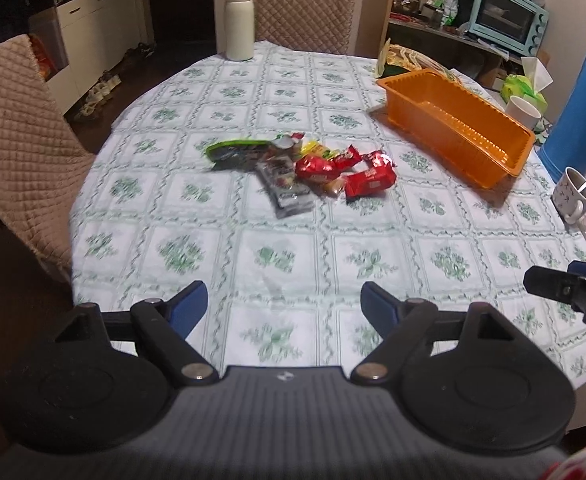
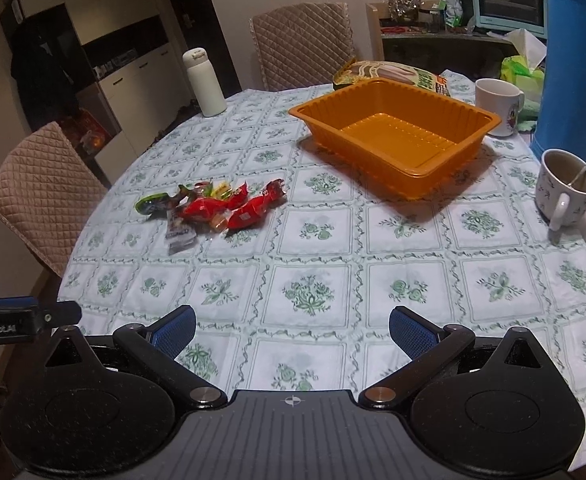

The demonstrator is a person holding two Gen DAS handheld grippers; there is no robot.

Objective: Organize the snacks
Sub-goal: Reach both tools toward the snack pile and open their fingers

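Note:
A heap of snack packets (image 1: 309, 168) lies on the round table (image 1: 277, 240): red wrappers, a green packet (image 1: 237, 150) and a clear dark packet (image 1: 287, 192). The heap also shows in the right wrist view (image 2: 213, 206). An empty orange plastic tray (image 1: 457, 124) stands to the right of the heap, also seen in the right wrist view (image 2: 397, 136). My left gripper (image 1: 283, 308) is open and empty, above the near table edge. My right gripper (image 2: 291, 330) is open and empty, also above the near edge; part of it shows in the left wrist view (image 1: 569, 288).
A white flask (image 1: 239, 22) stands at the far edge. A blue thermos (image 2: 573, 60), a white mug (image 2: 499, 106), a mug with a spoon (image 2: 565, 188) and a tissue pack (image 2: 523, 60) crowd the right side. A flat food bag (image 2: 393, 72) lies behind the tray. Quilted chairs (image 1: 17, 140) surround the table.

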